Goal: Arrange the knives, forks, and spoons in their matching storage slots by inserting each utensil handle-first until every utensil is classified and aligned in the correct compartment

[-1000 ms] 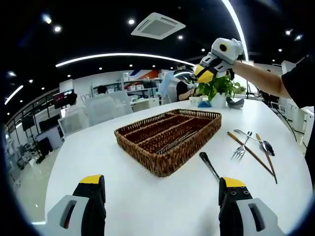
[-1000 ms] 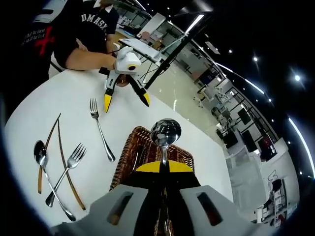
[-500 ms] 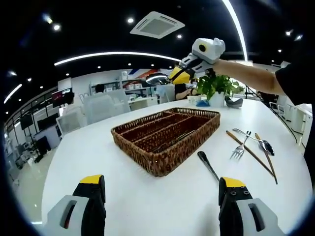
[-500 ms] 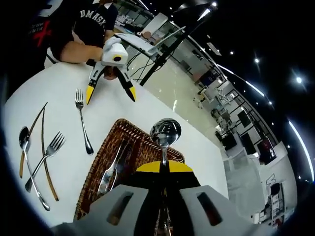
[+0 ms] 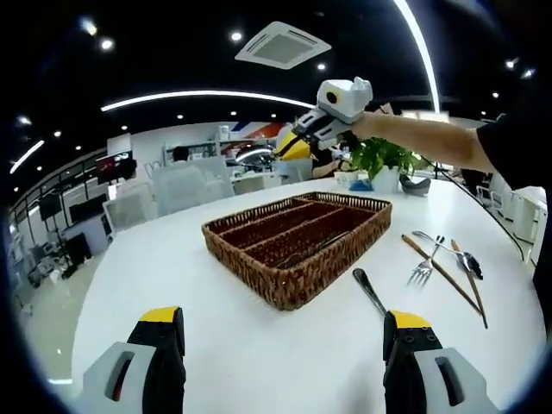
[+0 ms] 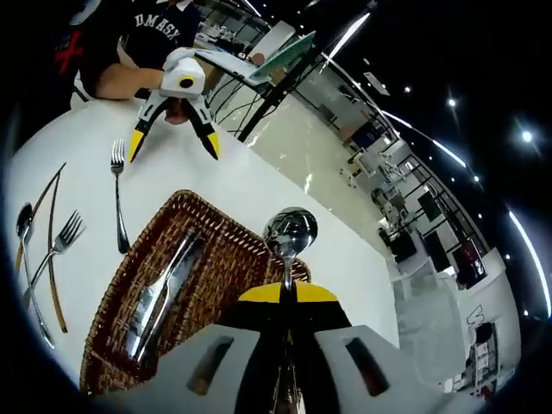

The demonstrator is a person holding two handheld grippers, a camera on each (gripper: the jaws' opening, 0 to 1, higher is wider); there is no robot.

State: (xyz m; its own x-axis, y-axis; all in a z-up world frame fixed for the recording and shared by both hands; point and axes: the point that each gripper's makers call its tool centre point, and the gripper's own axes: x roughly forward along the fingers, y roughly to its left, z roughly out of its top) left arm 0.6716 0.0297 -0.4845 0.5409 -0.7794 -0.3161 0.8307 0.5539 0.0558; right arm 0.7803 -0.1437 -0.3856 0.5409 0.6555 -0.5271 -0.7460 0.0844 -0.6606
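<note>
- Left gripper view: the left claw [image 5: 280, 362] is seen with its jaws wide apart and nothing between them, held low over the white table [image 5: 172, 276]; the wicker tray [image 5: 297, 243] stands ahead on the table, its long slots running away from the camera, with some cutlery already lying in one slot; a lone fork [image 5: 369, 291] lies on the table just beside the tray's near corner, handle toward the tray; further right a loose group of cutlery [image 5: 444, 263] lies crossed, a fork, a spoon and two slim brown-handled pieces touching one another; the right claw [image 5: 297, 145] is held up in the air beyond the tray, jaws together on a spoon [image 5: 256, 153] whose bowl sticks out past the tips.
- Right gripper view: the right claw [image 6: 287, 291] is clamped on the neck of the spoon [image 6: 290, 233], bowl forward, above the tray [image 6: 185, 285]; the handle is hidden behind the jaws; a piece of shiny cutlery [image 6: 164, 289] lies in a slot below; the left claw [image 6: 172, 142] is seen open across the table.
- Handling, as a judgement: the polished metal is judged stiff, light and slippery, likely to pivot in a narrow pinch; the flat neck or mid-handle is judged the best hold; the crossed pieces are best separated before lifting.
</note>
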